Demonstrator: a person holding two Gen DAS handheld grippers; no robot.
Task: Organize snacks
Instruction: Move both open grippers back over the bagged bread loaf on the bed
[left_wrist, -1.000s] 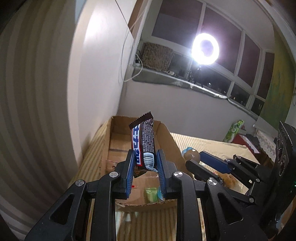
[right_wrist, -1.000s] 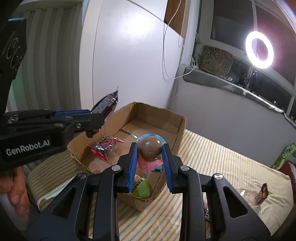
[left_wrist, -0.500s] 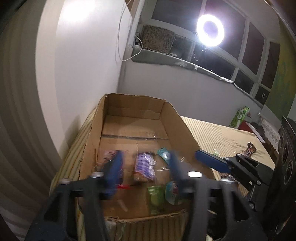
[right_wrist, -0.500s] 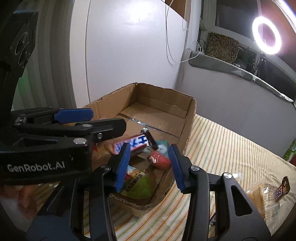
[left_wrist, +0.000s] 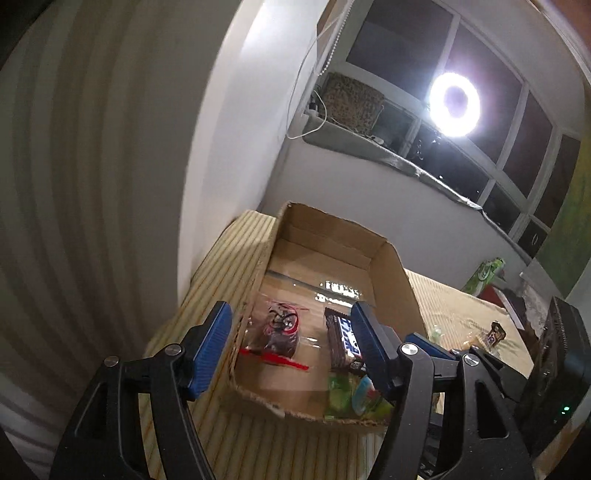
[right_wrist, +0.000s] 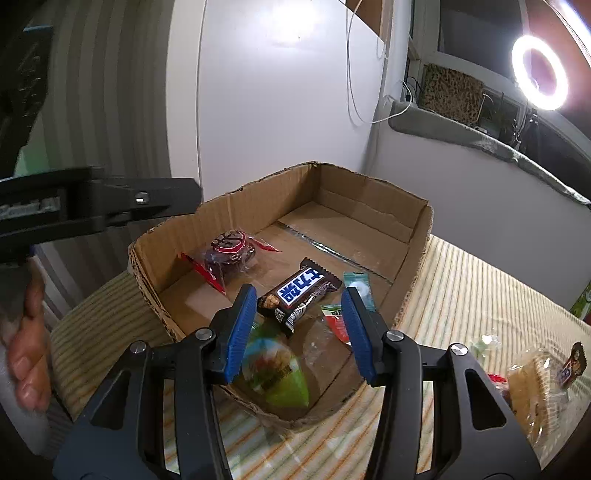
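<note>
Both grippers, left gripper and right gripper, are held spread and empty above the cardboard box, where the chocolate bar lies. Next, loose snacks on the striped cloth probably need fetching.

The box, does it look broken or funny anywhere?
A bit. The box has a ragged, torn near edge, with frayed cardboard along its front rim. Inside, the snacks lie loosely: the chocolate bar sits askew. A few snacks are still outside on the striped cloth.
</note>
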